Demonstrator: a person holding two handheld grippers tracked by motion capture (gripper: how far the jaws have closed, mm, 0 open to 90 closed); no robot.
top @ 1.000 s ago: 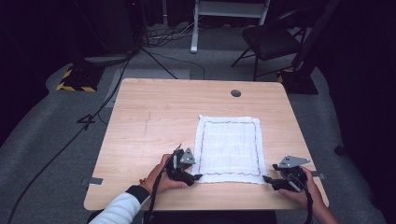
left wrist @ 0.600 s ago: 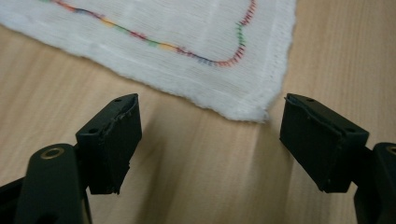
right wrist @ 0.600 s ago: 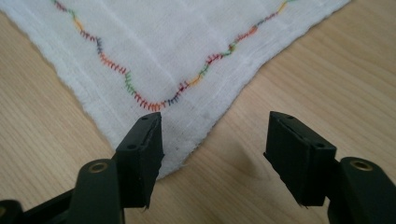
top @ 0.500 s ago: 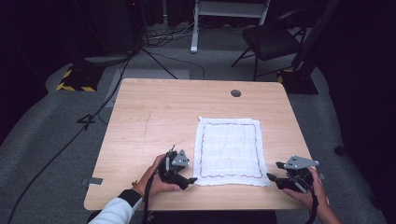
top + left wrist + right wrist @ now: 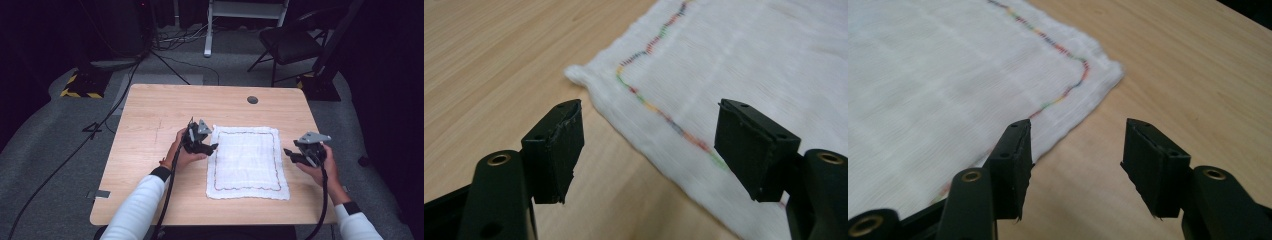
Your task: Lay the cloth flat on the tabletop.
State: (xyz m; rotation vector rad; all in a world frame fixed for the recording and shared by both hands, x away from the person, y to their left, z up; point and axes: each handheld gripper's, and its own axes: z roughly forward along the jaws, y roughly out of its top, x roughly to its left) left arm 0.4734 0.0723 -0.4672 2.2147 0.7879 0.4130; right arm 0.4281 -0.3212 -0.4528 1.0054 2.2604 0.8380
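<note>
— White cloth (image 5: 247, 161), just one, flat on the wooden surface (image 5: 150, 115), toward its right half. How many grippers?

— Two. Left gripper (image 5: 212, 147) sits at the cloth's left edge near the far corner, jaws spread, nothing between them. Right gripper (image 5: 287, 152) is just off the right edge, also released. Both hands lie low, pointing inward.

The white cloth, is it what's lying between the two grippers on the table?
Yes. In the high view the white cloth lies flat between the left gripper and the right gripper, each with open jaws at a side edge.
</note>
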